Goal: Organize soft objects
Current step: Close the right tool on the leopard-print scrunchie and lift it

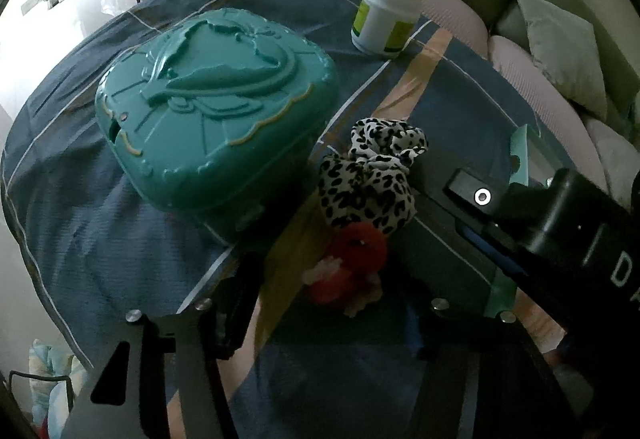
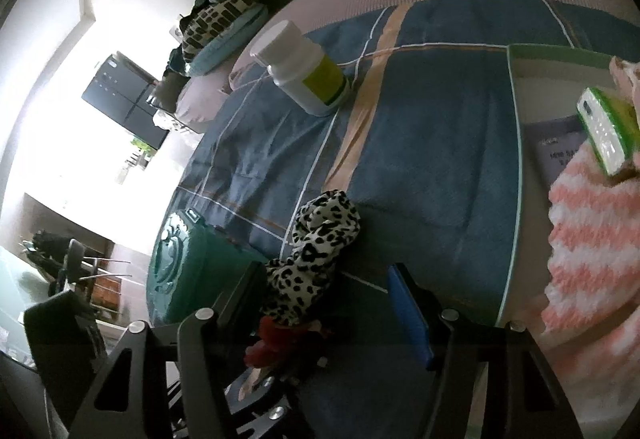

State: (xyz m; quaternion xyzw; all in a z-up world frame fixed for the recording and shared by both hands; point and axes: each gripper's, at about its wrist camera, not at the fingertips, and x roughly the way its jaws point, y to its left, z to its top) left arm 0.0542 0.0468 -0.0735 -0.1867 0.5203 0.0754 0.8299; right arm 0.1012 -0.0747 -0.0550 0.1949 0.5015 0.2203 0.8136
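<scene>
The leopard-print scrunchie (image 1: 370, 175) and a red fluffy hair tie (image 1: 352, 263) lie bunched together on the blue blanket (image 1: 100, 223), just beside the teal box (image 1: 212, 107), w/ the white pill bottle (image 1: 386, 11) standing upright farther back. The box is shut; prob the soft bits sit next to it because it is where they go, though that's a guess.

Left gripper (image 1: 320, 303): fingers look apart, the red tie and lower end of the scrunchie sit between them near the tips. Can't tell if either finger touches the fabric, view is too dark there.

Right gripper (image 2: 332, 303) comes in from the other side. Its fingers are spread wide, the blue-padded finger (image 2: 408, 311) well clear on one side, the scrunchie (image 2: 316, 255) touching or just beside the opposite dark finger. The red tie (image 2: 276, 339) lies deeper in, close to the gripper's base.

Both tools bracket the same pile, so the soft items seem lined up for a pinch, not yet clamped. Off to the side, a pink-striped knit cloth (image 2: 592, 247) w/ a green remote (image 2: 604, 131) on it.
</scene>
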